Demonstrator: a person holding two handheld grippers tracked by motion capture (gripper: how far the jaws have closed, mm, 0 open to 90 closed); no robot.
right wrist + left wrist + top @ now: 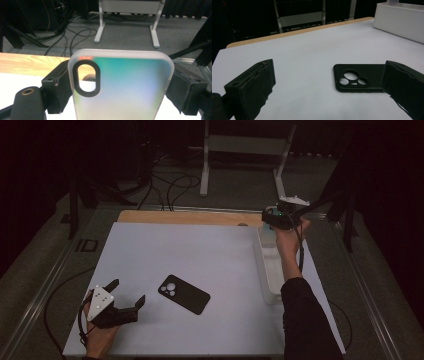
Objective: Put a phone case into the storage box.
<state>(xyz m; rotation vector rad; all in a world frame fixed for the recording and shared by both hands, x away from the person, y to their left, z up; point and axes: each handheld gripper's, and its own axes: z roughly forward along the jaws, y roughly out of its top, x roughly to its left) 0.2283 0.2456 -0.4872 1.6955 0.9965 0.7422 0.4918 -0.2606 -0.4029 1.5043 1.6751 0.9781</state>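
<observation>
— Right claw (120, 87)?
— Clamped on the iridescent phone case (120, 85), up over the white bin (267, 270).
— Left claw (127, 297)?
— Jaws wide, empty, beside the black case (183, 294) on the table (200, 255).

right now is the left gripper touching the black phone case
Apart. In the high view, bare white mat separates the left gripper from the black phone case; the left gripper view shows its open jaws short of the case.
</observation>
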